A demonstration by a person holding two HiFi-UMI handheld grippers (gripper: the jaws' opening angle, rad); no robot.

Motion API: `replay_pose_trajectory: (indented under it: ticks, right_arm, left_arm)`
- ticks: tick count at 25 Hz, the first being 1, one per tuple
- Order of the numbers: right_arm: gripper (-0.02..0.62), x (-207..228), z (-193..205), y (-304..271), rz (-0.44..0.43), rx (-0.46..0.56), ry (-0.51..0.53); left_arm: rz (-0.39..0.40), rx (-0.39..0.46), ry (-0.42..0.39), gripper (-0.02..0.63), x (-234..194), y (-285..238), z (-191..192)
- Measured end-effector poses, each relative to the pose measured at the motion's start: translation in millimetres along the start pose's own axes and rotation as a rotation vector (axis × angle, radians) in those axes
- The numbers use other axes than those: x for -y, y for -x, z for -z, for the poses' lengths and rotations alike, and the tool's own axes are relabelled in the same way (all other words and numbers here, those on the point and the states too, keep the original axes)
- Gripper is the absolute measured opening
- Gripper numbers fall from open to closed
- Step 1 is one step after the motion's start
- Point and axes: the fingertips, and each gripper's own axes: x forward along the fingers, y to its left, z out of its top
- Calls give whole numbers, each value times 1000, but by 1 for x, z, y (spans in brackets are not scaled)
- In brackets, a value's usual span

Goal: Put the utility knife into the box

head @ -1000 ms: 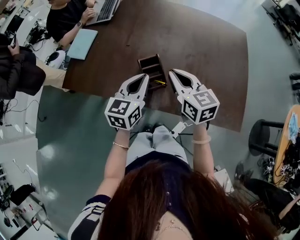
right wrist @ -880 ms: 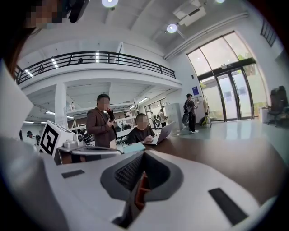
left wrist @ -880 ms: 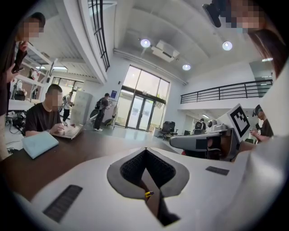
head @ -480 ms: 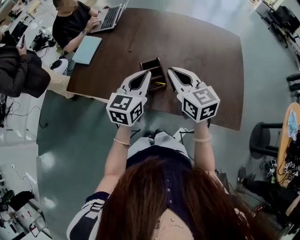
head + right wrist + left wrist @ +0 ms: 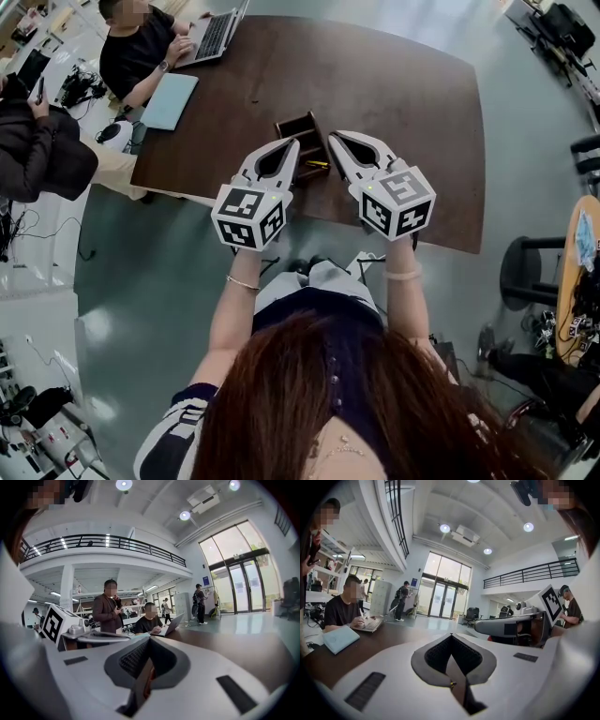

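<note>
The utility knife [image 5: 319, 164] lies on the table [image 5: 403, 94] just beside the wooden box [image 5: 298, 127] near the near edge, apparently not in it, so grasping and placing remain, with the left gripper [image 5: 289, 150] and right gripper [image 5: 339, 142] both clenched and empty.

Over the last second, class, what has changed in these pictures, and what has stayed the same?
The left hand-held gripper and right hand-held gripper have edged slightly forward, closing in on the box and the utility knife beside it. Nothing was taken hold of. Both pairs of jaws stay shut and empty; box and knife lie unmoved on the table.
</note>
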Motion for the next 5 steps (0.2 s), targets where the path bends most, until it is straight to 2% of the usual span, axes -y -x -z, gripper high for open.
replay_pose_trajectory:
  ticks: [5]
  right_arm:
    - [15, -1, 0, -3, -6, 2, -5]
  left_arm:
    - [-3, -1, 0, -8, -2, -1, 0]
